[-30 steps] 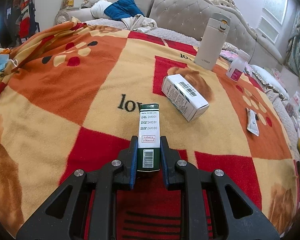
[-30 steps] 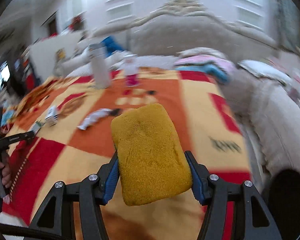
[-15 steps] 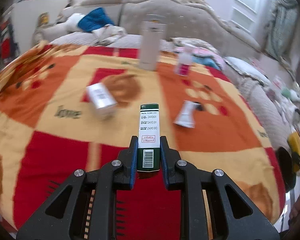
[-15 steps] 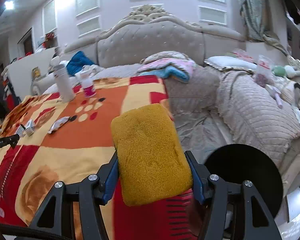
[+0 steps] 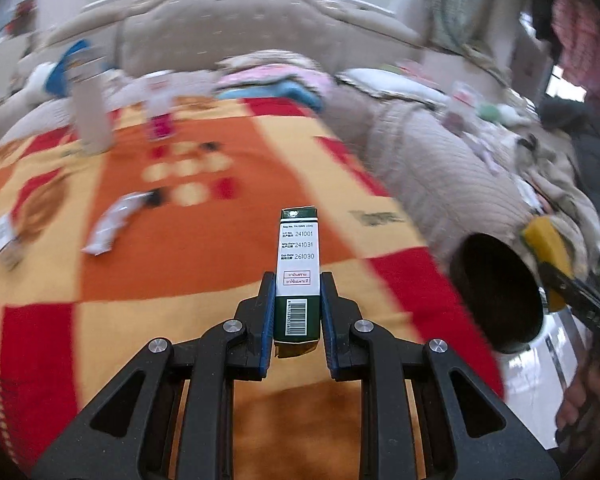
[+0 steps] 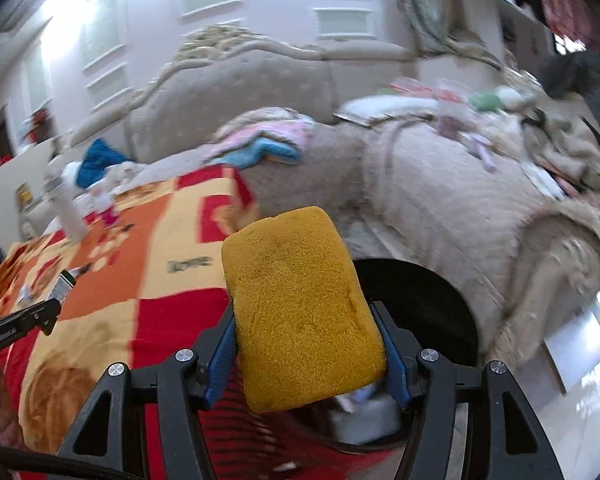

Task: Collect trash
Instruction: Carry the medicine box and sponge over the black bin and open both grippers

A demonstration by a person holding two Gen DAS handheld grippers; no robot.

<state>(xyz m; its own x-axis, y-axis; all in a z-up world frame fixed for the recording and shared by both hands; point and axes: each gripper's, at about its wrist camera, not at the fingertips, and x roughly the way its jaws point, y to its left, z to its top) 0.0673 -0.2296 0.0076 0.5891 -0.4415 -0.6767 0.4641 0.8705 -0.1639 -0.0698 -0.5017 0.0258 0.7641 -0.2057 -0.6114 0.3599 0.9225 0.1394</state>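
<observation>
My left gripper [image 5: 296, 304] is shut on a small green and white carton [image 5: 298, 268] with a barcode, held upright above the orange, yellow and red blanket [image 5: 220, 208]. My right gripper [image 6: 308, 344] is shut on a yellow sponge [image 6: 300, 304] and hangs right over a round black bin [image 6: 428, 308] beside the bed; white scraps lie inside the bin. In the left wrist view the black bin [image 5: 496, 292] stands at the right, with the sponge [image 5: 548, 246] above its far rim. In the right wrist view the carton [image 6: 65, 282] shows at the left.
On the blanket lie a crumpled white wrapper [image 5: 112, 224] and a small white box [image 5: 4, 240]; a tall white flask [image 5: 90, 116] and a small pink-labelled bottle [image 5: 160, 112] stand further back. A beige quilt [image 6: 440, 208], pillows and a tufted headboard [image 5: 228, 28] lie behind.
Both views have swung to the right across the bed. The black bin has come in at the right of the left view and directly under the sponge. Both grips are unchanged.
</observation>
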